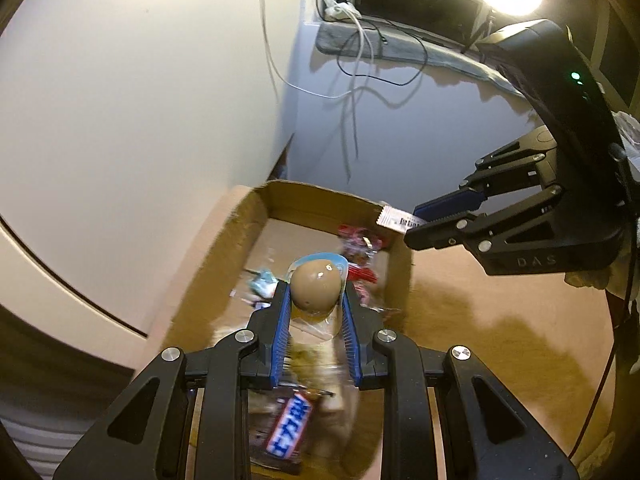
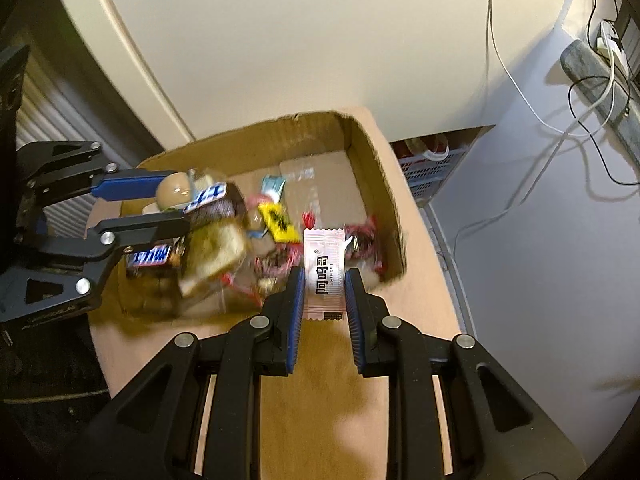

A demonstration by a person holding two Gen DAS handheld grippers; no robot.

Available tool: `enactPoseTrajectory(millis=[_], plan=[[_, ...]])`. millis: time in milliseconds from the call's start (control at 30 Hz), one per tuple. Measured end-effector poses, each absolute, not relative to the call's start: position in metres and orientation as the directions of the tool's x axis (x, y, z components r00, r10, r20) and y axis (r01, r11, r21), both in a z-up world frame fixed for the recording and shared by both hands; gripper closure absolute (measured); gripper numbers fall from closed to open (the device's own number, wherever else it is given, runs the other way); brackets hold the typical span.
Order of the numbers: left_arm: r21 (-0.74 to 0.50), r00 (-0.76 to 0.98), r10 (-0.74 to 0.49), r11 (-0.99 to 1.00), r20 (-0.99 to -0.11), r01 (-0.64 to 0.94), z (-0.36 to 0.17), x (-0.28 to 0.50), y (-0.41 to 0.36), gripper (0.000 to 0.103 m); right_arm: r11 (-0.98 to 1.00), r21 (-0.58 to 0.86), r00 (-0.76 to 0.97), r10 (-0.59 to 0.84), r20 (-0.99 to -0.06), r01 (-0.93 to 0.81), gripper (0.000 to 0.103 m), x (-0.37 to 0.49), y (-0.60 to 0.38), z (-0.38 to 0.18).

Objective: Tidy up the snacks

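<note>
Your left hand-held gripper [image 1: 316,300] grips the egg-shaped snack [image 1: 316,288], the right hand-held gripper [image 2: 323,280] the white packet [image 2: 325,270]; lower both inside the box [image 2: 376,160] before releasing.

Two fisheye views, each looking forward and down along its own tongs.

Left wrist: raised above the near end of the cardboard box [image 1: 256,216], facing along its length toward the wall, with the right tongs [image 1: 416,222] at the right edge. Right wrist: close over the worktop [image 2: 320,380] outside the box [image 2: 372,152], facing across it, left tongs [image 2: 176,204] at the left. Shared: box, its snacks, wall, dangling cables.
</note>
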State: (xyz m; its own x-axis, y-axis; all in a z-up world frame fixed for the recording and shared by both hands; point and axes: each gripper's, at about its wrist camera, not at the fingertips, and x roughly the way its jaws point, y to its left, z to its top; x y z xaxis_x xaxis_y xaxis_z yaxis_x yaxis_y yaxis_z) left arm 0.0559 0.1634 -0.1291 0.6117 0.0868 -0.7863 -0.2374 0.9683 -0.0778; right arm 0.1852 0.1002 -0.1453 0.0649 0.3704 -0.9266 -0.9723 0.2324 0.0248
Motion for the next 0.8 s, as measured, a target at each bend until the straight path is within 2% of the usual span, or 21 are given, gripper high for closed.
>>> enactPoseTrajectory(millis=[333, 467, 500, 567, 600, 633, 800], plan=[[-0.087, 0.593, 0.095, 0.959, -0.8, -0.27, -0.13, 0.055, 0.189, 0.08, 0.253, 0.021, 0.073, 0.354, -0.932, -0.967, 0.082, 0.19, 0.129, -0.152], [-0.088, 0.587, 0.095, 0.957, -0.804, -0.275, -0.131, 0.055, 0.192, 0.075, 0.255, 0.026, 0.07, 0.362, -0.93, -0.967, 0.081, 0.189, 0.135, -0.153], [-0.087, 0.588, 0.097, 0.957, -0.803, -0.276, -0.13, 0.054, 0.193, 0.075, 0.255, 0.025, 0.072, 0.364, -0.929, -0.967, 0.079, 0.188, 0.135, -0.153], [-0.083, 0.588, 0.099, 0.958, -0.803, -0.276, -0.129, 0.053, 0.192, 0.07, 0.261, 0.02, 0.081, 0.37, -0.926, -0.965, 0.068, 0.186, 0.133, -0.151], [-0.082, 0.589, 0.101, 0.958, -0.802, -0.276, -0.128, 0.052, 0.192, 0.067, 0.263, 0.021, 0.082, 0.375, -0.923, -0.964, 0.059, 0.185, 0.132, -0.15], [-0.079, 0.589, 0.105, 0.957, -0.801, -0.278, -0.127, 0.051, 0.191, 0.065, 0.266, 0.024, 0.082, 0.38, -0.921, -0.964, 0.056, 0.185, 0.131, -0.148], [-0.079, 0.601, 0.11, 0.957, -0.792, -0.279, -0.116, 0.043, 0.188, 0.065, 0.296, 0.027, 0.098, 0.398, -0.912, -0.955, 0.056, 0.178, 0.122, -0.135]])
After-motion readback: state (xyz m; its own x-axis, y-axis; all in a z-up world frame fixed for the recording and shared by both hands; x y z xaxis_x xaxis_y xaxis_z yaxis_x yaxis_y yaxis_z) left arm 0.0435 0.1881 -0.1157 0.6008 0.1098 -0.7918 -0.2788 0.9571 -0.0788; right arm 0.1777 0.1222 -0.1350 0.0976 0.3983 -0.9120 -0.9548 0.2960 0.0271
